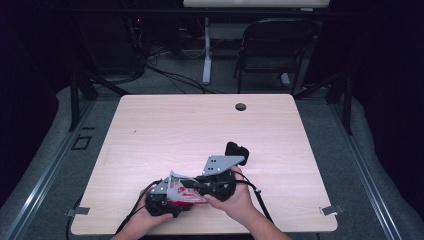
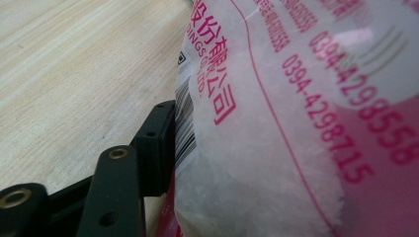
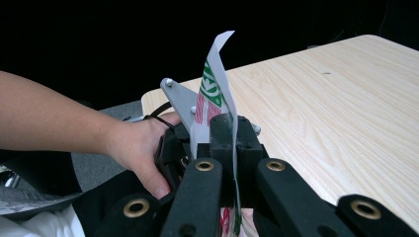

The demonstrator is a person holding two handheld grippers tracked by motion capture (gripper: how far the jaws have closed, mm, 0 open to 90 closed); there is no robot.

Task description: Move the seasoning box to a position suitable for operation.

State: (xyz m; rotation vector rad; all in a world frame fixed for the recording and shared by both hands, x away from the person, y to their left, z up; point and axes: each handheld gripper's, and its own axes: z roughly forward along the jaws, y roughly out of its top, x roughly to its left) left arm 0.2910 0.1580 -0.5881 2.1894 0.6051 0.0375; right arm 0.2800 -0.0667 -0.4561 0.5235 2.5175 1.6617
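A: Nearest?
B: A crinkly clear plastic bag of white grains (image 2: 257,163), red print "0394-4298715", at the pale woodgrain tabletop's (image 1: 200,125) near edge.
A: The left gripper (image 1: 167,196)?
B: Black jaws around the bag; whether they press, I cannot tell.
A: The right gripper (image 3: 225,143)?
B: Pinching the bag's thin top edge. Dark room behind.

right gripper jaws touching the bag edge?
Touching. In the right gripper view, the right gripper has both black jaws closed on the thin top edge of the bag, no gap on either side.
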